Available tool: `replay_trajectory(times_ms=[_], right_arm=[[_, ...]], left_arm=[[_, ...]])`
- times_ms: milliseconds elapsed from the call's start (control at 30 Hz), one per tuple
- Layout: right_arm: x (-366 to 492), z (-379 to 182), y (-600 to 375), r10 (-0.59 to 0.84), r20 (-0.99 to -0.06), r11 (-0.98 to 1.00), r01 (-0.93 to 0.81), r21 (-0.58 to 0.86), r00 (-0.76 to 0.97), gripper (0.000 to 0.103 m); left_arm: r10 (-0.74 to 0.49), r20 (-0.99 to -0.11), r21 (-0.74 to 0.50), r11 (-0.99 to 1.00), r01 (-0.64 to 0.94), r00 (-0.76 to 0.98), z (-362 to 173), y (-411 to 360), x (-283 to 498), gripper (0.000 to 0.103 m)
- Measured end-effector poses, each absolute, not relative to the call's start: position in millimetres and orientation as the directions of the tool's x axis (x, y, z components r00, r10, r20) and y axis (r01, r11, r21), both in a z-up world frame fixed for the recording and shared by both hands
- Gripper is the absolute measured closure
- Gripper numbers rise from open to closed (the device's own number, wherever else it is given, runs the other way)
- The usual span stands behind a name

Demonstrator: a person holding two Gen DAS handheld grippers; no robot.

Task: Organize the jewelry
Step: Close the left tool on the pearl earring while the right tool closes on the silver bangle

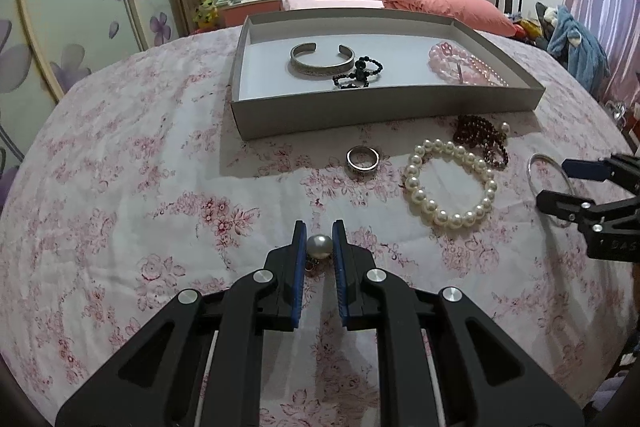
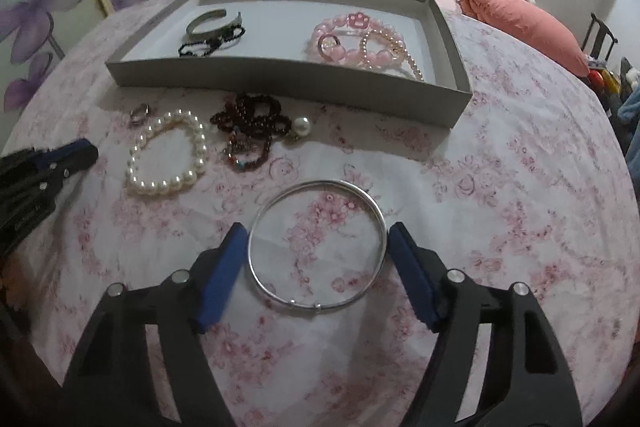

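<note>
My left gripper is shut on a pearl earring, low over the floral cloth. My right gripper is open, its blue pads on either side of a thin silver bangle that lies flat on the cloth. A grey tray at the back holds a silver cuff, a black bead bracelet and pink bead bracelets. In front of the tray lie a silver ring, a white pearl bracelet and a dark red bead bracelet with a second pearl earring.
The round table is covered by a pink floral cloth. Behind it stand a bed with pink pillows, a wardrobe with purple flowers and a chair with clothes.
</note>
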State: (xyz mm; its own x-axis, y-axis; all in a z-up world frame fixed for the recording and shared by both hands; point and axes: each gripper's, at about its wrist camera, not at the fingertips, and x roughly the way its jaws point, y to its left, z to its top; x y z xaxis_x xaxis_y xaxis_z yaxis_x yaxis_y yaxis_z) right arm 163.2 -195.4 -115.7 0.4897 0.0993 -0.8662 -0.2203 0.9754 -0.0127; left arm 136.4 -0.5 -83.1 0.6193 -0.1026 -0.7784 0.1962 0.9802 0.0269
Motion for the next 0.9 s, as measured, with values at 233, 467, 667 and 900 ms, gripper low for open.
replay_trajectory(times_ms=[233, 467, 667, 900], right_arm=[[152.2, -113.9, -199.1, 0.138, -0.861, 0.975, -0.221, 0.031, 0.489, 0.033], [140.2, -106.8, -204.1, 0.244, -0.808, 0.967, -0.194, 0.164, 0.536, 0.033], [132.8, -93.3, -204.8, 0.26, -0.744, 0.966, -0.17, 0.197, 0.616, 0.033], [124.2, -75.9, -205.3, 0.254, -0.657, 0.966, -0.152, 0.209, 0.71, 0.033]], left_arm=[[-0.136, -0.773, -0.022, 0.982, 0.188, 0.62, -80.8, 5.2, 133.7, 0.089], [-0.21, -0.693, -0.114, 0.977, 0.183, 0.69, -59.2, 19.1, 122.4, 0.089], [-0.204, -0.632, -0.111, 0.979, 0.173, 0.747, -46.6, 18.3, 114.4, 0.089], [-0.164, -0.56, -0.05, 0.985, 0.164, 0.812, -32.4, 10.6, 102.3, 0.089]])
